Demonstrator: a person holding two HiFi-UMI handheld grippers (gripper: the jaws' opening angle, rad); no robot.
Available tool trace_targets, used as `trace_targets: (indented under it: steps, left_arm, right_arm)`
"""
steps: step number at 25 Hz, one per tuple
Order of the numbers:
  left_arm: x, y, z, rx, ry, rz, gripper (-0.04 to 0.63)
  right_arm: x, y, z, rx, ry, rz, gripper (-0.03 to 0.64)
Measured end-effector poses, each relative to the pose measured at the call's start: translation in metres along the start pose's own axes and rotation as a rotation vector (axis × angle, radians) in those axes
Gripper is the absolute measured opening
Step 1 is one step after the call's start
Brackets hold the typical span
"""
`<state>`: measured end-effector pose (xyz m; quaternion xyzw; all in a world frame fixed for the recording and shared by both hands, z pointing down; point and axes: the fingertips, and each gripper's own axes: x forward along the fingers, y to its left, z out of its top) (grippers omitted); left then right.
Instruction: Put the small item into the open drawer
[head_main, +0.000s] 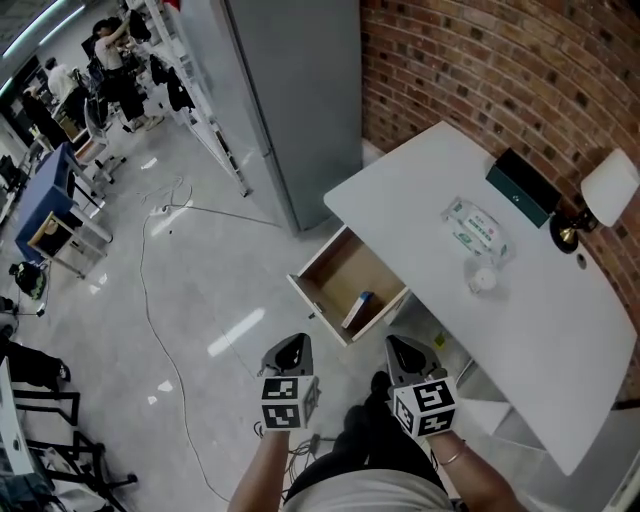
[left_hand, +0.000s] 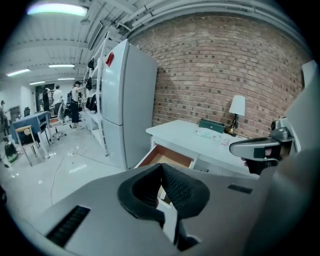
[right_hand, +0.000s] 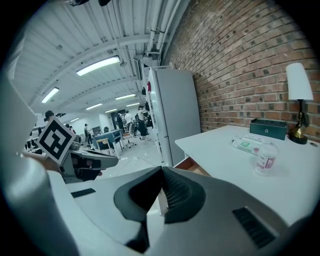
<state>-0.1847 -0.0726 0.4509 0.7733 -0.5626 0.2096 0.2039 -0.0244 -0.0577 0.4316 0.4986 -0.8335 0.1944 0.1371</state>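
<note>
The wooden drawer (head_main: 335, 262) stands pulled out from the white table (head_main: 560, 340). A small blue-and-white box (head_main: 359, 309) lies in its near right corner. A small clear bottle (head_main: 484, 281) with a white cap stands on the tabletop, and it also shows in the right gripper view (right_hand: 265, 160). My left gripper (head_main: 291, 347) and right gripper (head_main: 405, 348) hover side by side below the drawer's front, above the floor. Both are shut with nothing between the pads. Past the shut left gripper (left_hand: 161, 168) I see the drawer (left_hand: 166, 156). The right gripper (right_hand: 161, 171) points toward the table's corner.
A pack of wipes (head_main: 476, 228), a dark green box (head_main: 522, 187) and a lamp (head_main: 607, 190) sit on the table by the brick wall. A grey fridge (head_main: 290, 90) stands left of the table. Cables (head_main: 150, 270) run across the floor. People and desks are far off at the upper left.
</note>
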Motion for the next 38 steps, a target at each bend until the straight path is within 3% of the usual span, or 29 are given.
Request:
trace_targets:
  steps: [10,23,38]
  left_arm:
    - [-0.063,0.012,0.017,0.02,-0.1,0.008,0.021]
    - [-0.088,0.01,-0.002,-0.019,-0.104,0.002,0.021]
    - [-0.098,0.017,0.004,-0.015,-0.136,0.008,0.021]
  right_arm:
    - [-0.026,0.023,0.01,-0.009,-0.027,0.037,0.006]
    - [-0.036,0.031,0.004,-0.051,-0.004,0.021,0.006]
    - [-0.035,0.037,0.01,-0.078,-0.012,0.02,0.006]
